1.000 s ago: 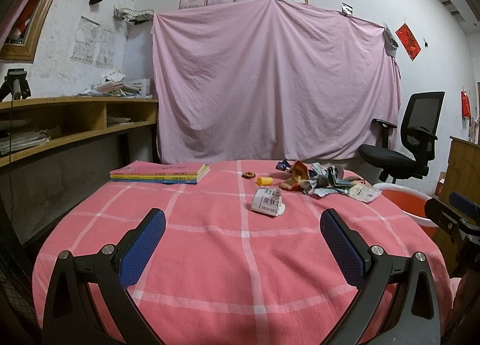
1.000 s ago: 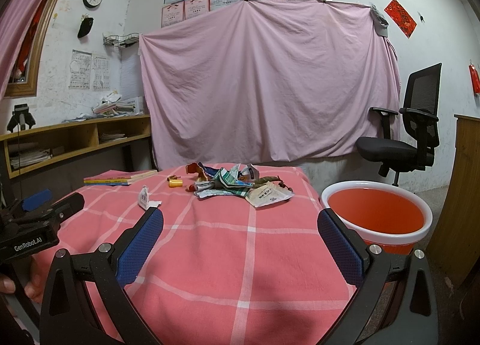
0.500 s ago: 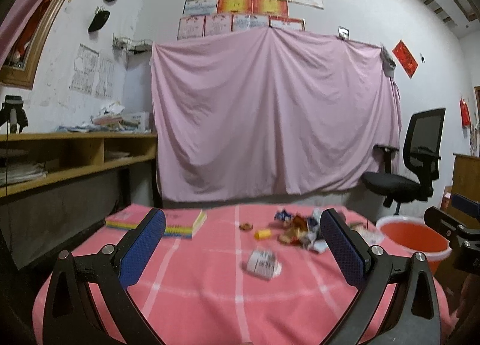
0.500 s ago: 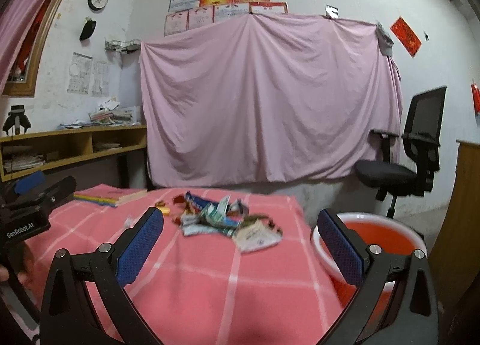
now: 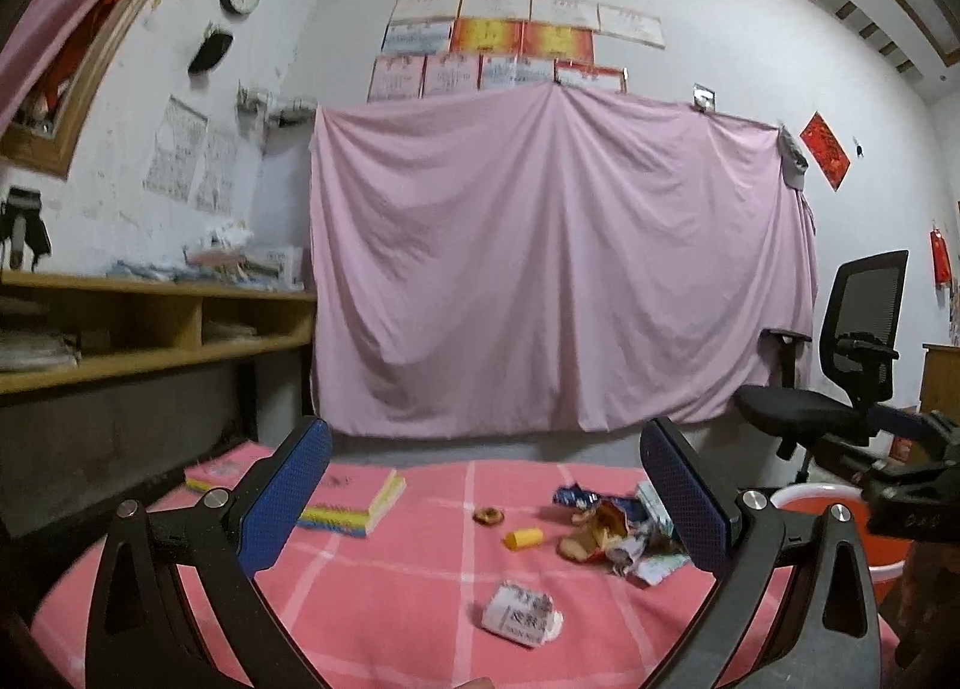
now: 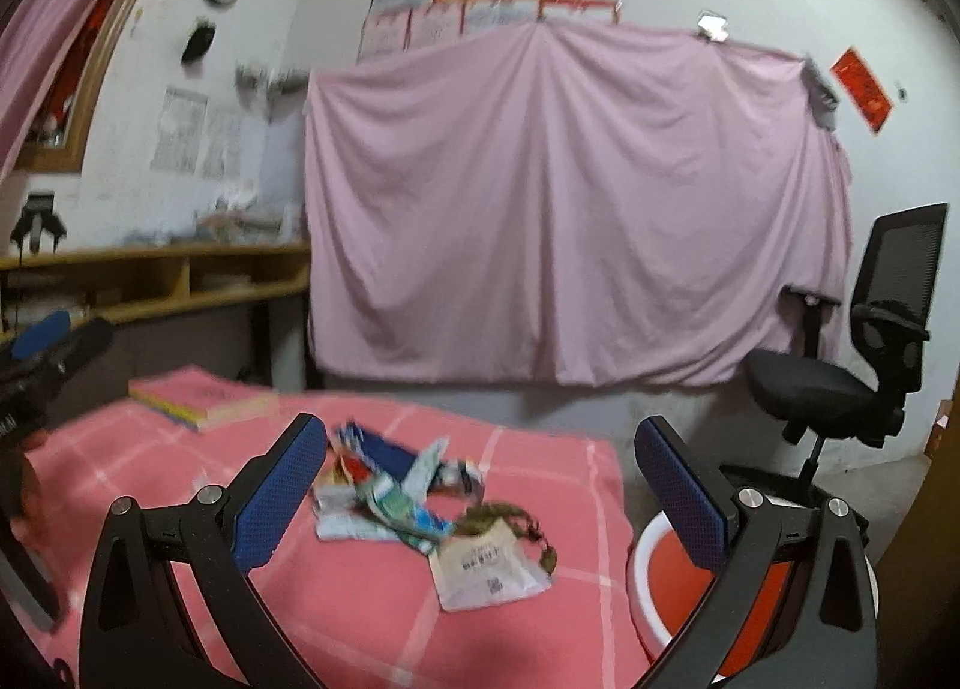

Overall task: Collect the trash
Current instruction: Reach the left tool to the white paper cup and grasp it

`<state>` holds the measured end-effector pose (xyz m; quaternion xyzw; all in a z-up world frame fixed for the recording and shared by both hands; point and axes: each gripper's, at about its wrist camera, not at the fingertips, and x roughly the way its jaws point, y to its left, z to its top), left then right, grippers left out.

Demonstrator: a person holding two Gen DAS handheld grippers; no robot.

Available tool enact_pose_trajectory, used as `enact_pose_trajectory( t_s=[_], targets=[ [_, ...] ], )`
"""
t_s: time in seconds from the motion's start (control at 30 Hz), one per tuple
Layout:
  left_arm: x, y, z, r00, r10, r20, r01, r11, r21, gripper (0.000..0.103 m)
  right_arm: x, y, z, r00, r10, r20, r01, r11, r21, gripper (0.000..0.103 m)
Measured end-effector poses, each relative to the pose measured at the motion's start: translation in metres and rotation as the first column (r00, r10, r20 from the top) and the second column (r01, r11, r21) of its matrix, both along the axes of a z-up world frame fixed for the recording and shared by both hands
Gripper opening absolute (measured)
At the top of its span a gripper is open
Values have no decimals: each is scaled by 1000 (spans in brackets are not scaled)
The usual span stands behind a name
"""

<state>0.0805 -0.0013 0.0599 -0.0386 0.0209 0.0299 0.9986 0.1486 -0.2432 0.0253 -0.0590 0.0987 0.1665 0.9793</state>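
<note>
A pile of crumpled wrappers point(image 5: 624, 533) point(image 6: 414, 500) lies on the pink checked tablecloth point(image 5: 372, 587). A white printed packet point(image 5: 521, 620) sits nearer me, with a yellow cap point(image 5: 523, 538) and a brown ring-shaped bit point(image 5: 487, 515) beyond it. A flat white packet point(image 6: 486, 569) lies at the pile's near edge. My left gripper point(image 5: 486, 503) is open and raised above the table, holding nothing. My right gripper point(image 6: 480, 494) is open too, hovering over the wrapper pile. An orange bucket point(image 6: 672, 587) point(image 5: 840, 527) stands off the table's right side.
Stacked books point(image 5: 336, 497) point(image 6: 204, 398) rest at the table's far left. A black office chair point(image 5: 840, 383) point(image 6: 852, 353) stands to the right. A pink sheet point(image 5: 558, 263) hangs on the back wall, and wooden shelves point(image 5: 150, 329) run along the left.
Both grippers have tilted upward and moved forward, so the table sits lower in each view. The right gripper came closer to the wrapper pile. Both stay open and hold nothing.
</note>
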Motion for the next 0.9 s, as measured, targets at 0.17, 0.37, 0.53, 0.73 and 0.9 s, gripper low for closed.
enact_pose_trajectory(
  t_s=[0.17, 0.37, 0.53, 0.73, 0.9],
  targets=[
    [20, -6, -21, 988, -44, -148, 41, 999, -22, 101, 27, 3, -24, 986, 4, -166, -18, 997, -81, 103],
    [49, -8, -40, 947, -59, -314, 38, 997, -73, 101, 55, 5, -40, 937, 24, -349, -58, 994, -89, 102],
    [67, -4, -58, 895, -110, -431, 54, 989, -140, 99, 73, 3, -53, 886, 36, -463, -80, 994, -76, 92],
    [78, -5, -68, 837, -192, -512, 105, 975, -194, 83, 79, 1, -58, 854, 52, -517, -98, 993, -63, 80],
    [83, -8, -72, 796, -246, -552, 143, 964, -223, 64, 75, 6, -60, 843, 88, -530, -143, 988, -64, 76]
  ],
)
